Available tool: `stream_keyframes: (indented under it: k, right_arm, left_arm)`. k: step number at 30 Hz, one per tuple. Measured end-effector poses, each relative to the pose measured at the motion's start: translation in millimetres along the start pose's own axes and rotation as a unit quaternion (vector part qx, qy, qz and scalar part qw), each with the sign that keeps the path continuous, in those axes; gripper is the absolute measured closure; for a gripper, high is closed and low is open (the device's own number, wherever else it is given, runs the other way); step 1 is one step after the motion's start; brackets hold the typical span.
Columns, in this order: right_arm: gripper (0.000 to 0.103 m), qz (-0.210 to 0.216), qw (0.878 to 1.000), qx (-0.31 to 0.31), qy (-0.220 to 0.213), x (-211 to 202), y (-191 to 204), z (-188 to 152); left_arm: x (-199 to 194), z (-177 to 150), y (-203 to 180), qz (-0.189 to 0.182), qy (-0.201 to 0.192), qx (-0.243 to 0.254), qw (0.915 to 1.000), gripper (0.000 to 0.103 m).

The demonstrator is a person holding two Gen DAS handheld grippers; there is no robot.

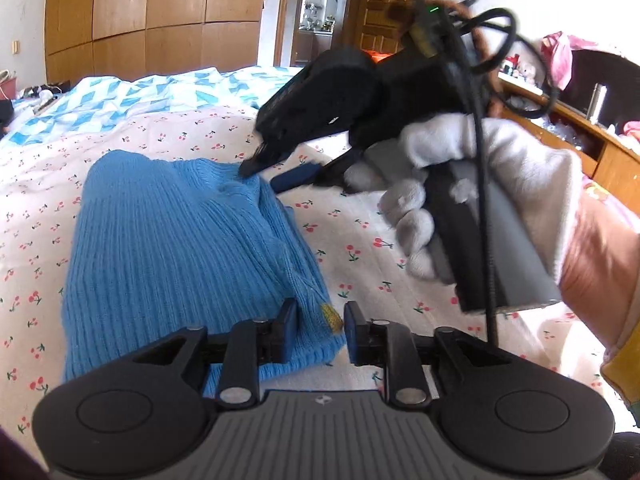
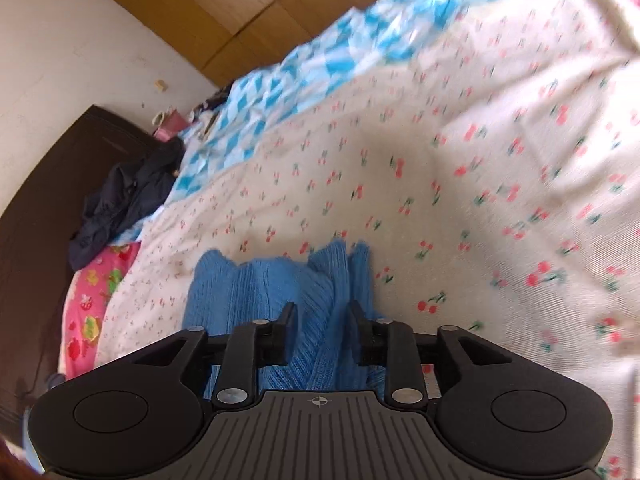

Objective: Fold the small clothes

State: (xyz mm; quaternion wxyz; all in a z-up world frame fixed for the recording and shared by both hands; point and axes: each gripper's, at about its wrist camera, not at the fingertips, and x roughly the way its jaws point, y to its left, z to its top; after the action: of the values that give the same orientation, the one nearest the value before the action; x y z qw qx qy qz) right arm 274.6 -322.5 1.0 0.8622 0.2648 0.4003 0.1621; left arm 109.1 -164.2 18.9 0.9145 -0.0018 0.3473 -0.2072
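Between right gripper [image 2: 322, 330] fingers, blue sweater [image 2: 280, 292].

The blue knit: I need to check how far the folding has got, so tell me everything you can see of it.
The blue knit is a small ribbed garment of soft-looking yarn, lying folded in layers on the cherry-print sheet. A yellow tag shows at its near corner, between the open fingers of the left tool. The right tool straddles a raised fold at the far edge, fingers apart. The knit looks bunched there, flatter elsewhere.
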Motion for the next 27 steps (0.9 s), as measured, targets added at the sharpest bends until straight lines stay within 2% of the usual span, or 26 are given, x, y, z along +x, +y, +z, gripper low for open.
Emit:
stream_keyframes:
  k: [2,5,11,13,15,21,24,27]
  right_arm:
    - [0.071,0.009,1.0,-0.001,-0.02,-16,4,-1]
    - [0.071,0.04,0.999,-0.006,-0.009,-22,14,-6]
    - [0.073,-0.005,0.999,-0.011,0.047,10,23,-28]
    - [0.074,-0.006,0.999,-0.006,0.041,12,20,-33]
    - [0.092,0.006,0.999,0.011,0.034,8,14,-34]
    - [0.093,0.046,0.998,0.05,-0.002,-25,-3,-56]
    - [0.095,0.026,0.998,0.06,0.0,-23,-14,-64]
    - [0.095,0.024,0.997,0.077,-0.009,-20,-21,-57]
  left_arm:
    - [-5,-2,0,-0.007,0.0,-0.003,1.0,0.069]
    - [-13,-9,-2,-0.008,0.003,0.008,0.9999,0.068]
    - [-32,-17,3,0.004,0.007,0.012,0.9999,0.068]
    - [-39,-18,6,0.008,0.001,0.014,0.9999,0.068]
    - [-46,-17,11,0.008,-0.003,0.011,0.9999,0.068]
    - [-69,-7,29,0.016,-0.043,-0.009,0.9989,0.064]
    - [-69,-4,42,0.034,-0.058,-0.02,0.9976,0.057]
    - [-56,-2,50,0.065,-0.044,-0.014,0.9968,0.057]
